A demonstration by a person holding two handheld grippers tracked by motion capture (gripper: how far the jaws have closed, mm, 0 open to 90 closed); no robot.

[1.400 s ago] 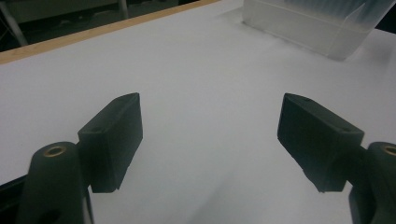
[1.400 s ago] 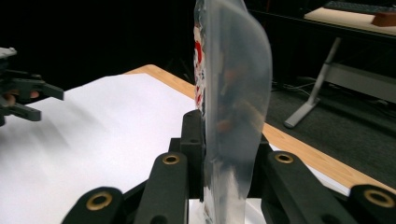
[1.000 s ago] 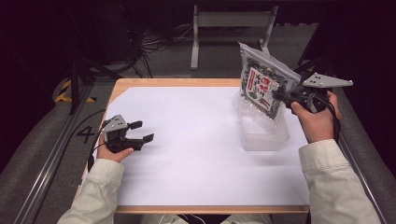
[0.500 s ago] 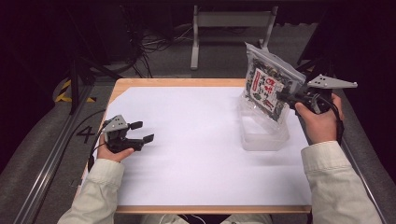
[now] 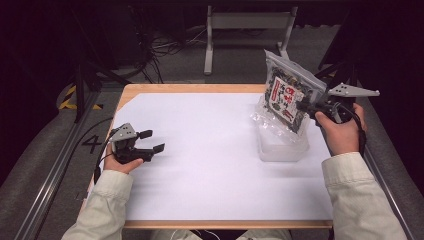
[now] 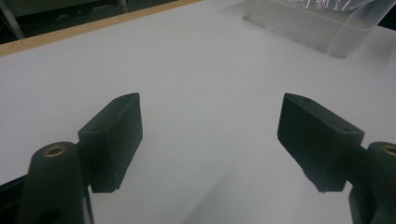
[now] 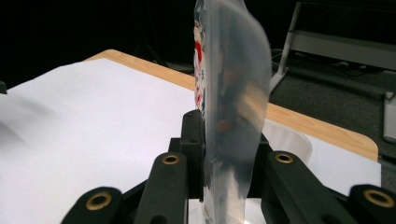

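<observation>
Above the clear bin (image 5: 282,147), the right gripper (image 5: 306,106) clamps a snack bag (image 5: 285,95).

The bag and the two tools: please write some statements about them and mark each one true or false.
1. The right tool is shut on the bag. True.
2. The bag lies flat on the table. False: it is held up above the clear box.
3. The left tool is open and holds nothing. True.
4. The left tool is over the box. False: it is at the table's left side, far from the box.
</observation>
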